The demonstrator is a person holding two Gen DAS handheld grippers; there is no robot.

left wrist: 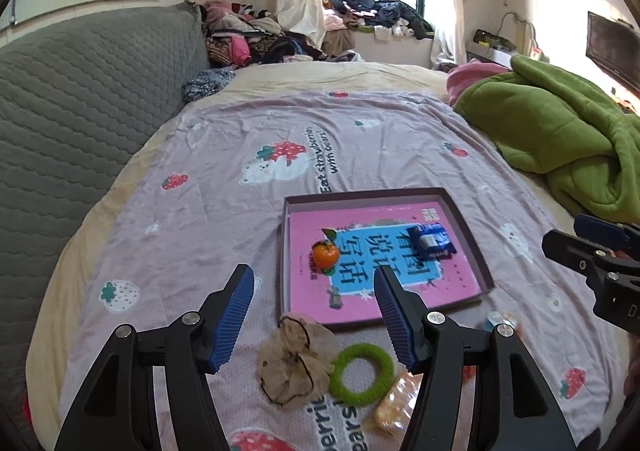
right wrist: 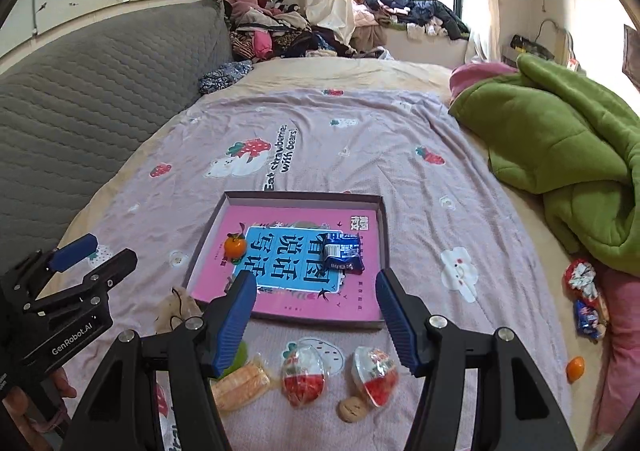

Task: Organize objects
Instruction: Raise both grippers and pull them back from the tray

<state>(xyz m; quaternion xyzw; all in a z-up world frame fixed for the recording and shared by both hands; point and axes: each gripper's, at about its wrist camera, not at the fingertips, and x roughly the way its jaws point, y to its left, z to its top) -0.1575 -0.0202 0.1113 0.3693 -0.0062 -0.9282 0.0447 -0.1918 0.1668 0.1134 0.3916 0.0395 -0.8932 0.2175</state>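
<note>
We hold the left gripper [left wrist: 314, 315] and right gripper [right wrist: 316, 317] with jaws spread, empty. The tray [right wrist: 385, 227] on the bed carries a tangerine [right wrist: 234, 246] and blue packet [right wrist: 342, 253]; the scrunchie [left wrist: 294, 361] lies just outside it.

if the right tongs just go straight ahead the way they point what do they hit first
Probably the near rim of the pink tray. The right tongs are open and empty, aimed over the egg snacks toward it. Beyond it lies the blue packet. Depth is hard to judge through the fisheye.
</note>
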